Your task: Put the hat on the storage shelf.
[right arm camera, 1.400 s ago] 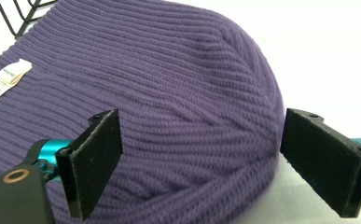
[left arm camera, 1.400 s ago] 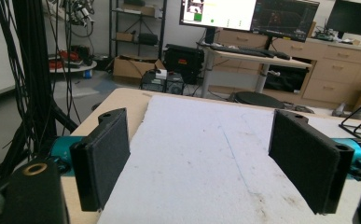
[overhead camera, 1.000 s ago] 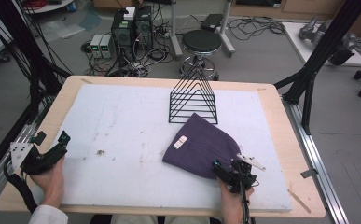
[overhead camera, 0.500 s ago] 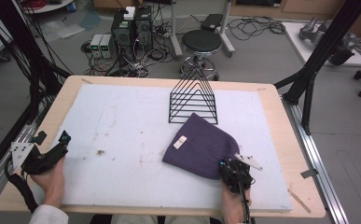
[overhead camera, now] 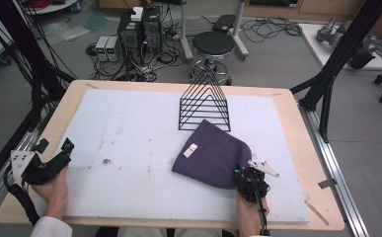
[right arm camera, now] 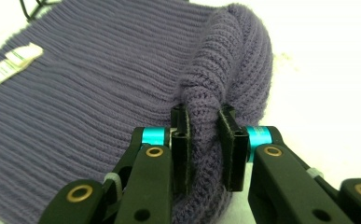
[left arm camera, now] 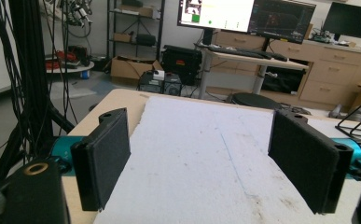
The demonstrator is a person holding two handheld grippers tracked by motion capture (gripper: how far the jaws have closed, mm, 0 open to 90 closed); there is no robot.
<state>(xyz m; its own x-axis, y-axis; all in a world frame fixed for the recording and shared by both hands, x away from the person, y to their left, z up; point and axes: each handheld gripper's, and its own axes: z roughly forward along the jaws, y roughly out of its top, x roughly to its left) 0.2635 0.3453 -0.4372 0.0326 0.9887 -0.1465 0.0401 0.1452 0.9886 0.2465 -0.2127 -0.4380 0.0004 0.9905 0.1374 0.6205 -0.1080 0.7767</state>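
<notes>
purple ribbed beanie (overhead camera: 213,154), white label (overhead camera: 191,150), black wire rack (overhead camera: 204,101)

A wooden table (overhead camera: 297,129) carries a white foam sheet (overhead camera: 129,133) — purple beanie (overhead camera: 215,153), wire rack (overhead camera: 204,101).

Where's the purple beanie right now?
In the high view the beanie lies flat on the right half of the white mat, just in front of the wire rack. The right gripper pinches a fold at its near edge.
</notes>
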